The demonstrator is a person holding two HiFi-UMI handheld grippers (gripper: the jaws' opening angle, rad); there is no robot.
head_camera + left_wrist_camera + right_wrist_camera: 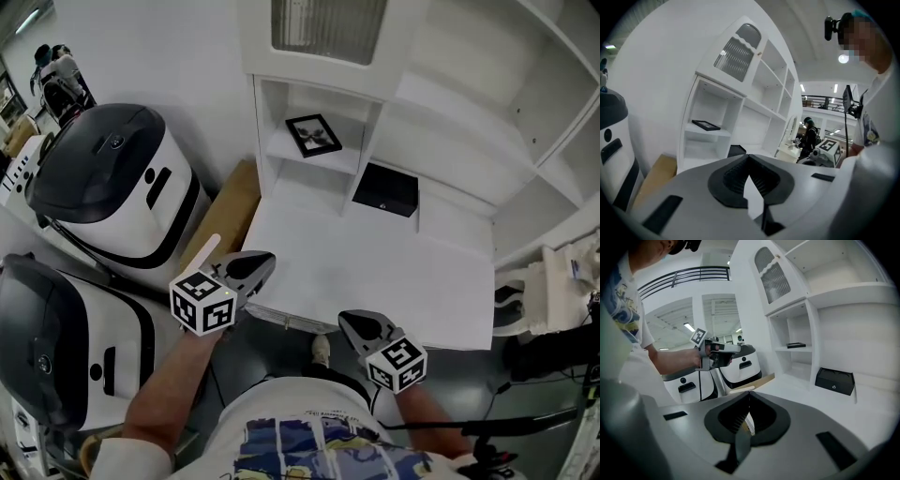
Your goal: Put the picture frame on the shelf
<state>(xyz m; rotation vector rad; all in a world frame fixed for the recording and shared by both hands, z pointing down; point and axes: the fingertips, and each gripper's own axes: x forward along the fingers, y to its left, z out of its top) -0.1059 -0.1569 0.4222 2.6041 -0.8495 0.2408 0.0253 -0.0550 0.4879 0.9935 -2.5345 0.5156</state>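
Observation:
The black picture frame point(313, 134) lies flat on the low shelf of the white cabinet point(281, 94), far beyond both grippers. It also shows in the left gripper view point(706, 125) and in the right gripper view point(796, 345). My left gripper point(258, 264) hangs at the front left corner of the white desk surface point(375, 272), shut with nothing between its jaws point(749, 157). My right gripper point(356, 323) is at the desk's front edge, also shut and empty point(749, 394). Neither gripper touches the frame.
A black box point(385, 189) sits on the desk against the cabinet's inner wall. Two large white and black machines point(112, 187) point(66, 347) stand at the left, with a cardboard panel point(230, 211) leaning beside the cabinet. More white shelves point(562, 141) rise at the right.

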